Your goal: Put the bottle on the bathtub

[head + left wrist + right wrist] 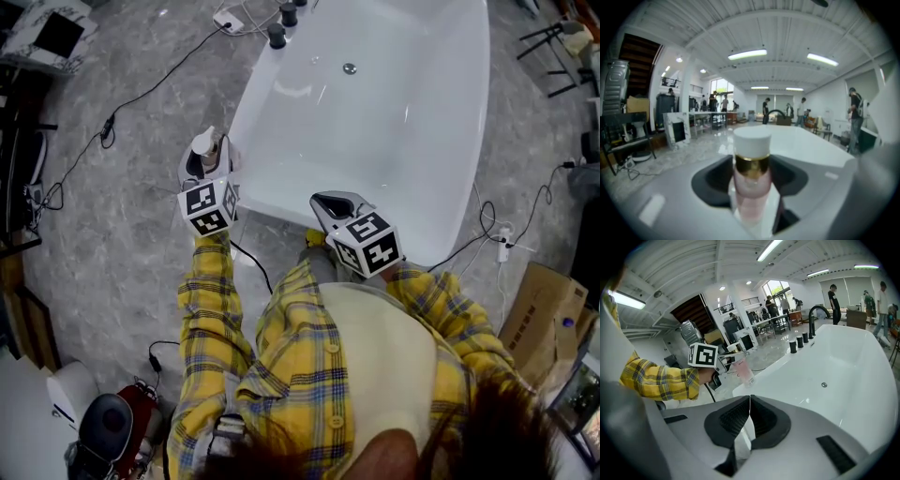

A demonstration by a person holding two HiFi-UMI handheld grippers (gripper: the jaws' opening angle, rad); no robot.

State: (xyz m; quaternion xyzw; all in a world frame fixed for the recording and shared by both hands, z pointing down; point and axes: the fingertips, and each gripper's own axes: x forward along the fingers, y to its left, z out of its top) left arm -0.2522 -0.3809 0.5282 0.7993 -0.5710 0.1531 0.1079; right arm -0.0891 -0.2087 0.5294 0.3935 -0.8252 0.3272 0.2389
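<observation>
The left tongs were clenched on a pale pink translucent plastic bottle with a gold collar and a white cap, the jaws pressing its body from either side while the cap stood clear above them. The right tongs were clamped together on nothing, their black ribbed pads meeting along one line. In the head view the bottle sat at about 11 o'clock from the person, just beside the near corner of the glossy white freestanding bathtub and over the grey marbled floor at the tub's 8 o'clock; whether it touched the rim could not be told. In the right gripper view it showed at 10 o'clock, tilted, with its base close to the tub's edge. The right tongs hung at the tub's 6 o'clock, by its near end and apart from the left tongs. Three black round tap knobs stood in a row on the rim at the tub's 11 o'clock, and a small round drain lay in the basin toward 12 o'clock. Yellow plaid sleeves ran to both tongs. Black cables trailed across the floor at 10 o'clock from the person, and a brown cardboard box stood at 4 o'clock.
</observation>
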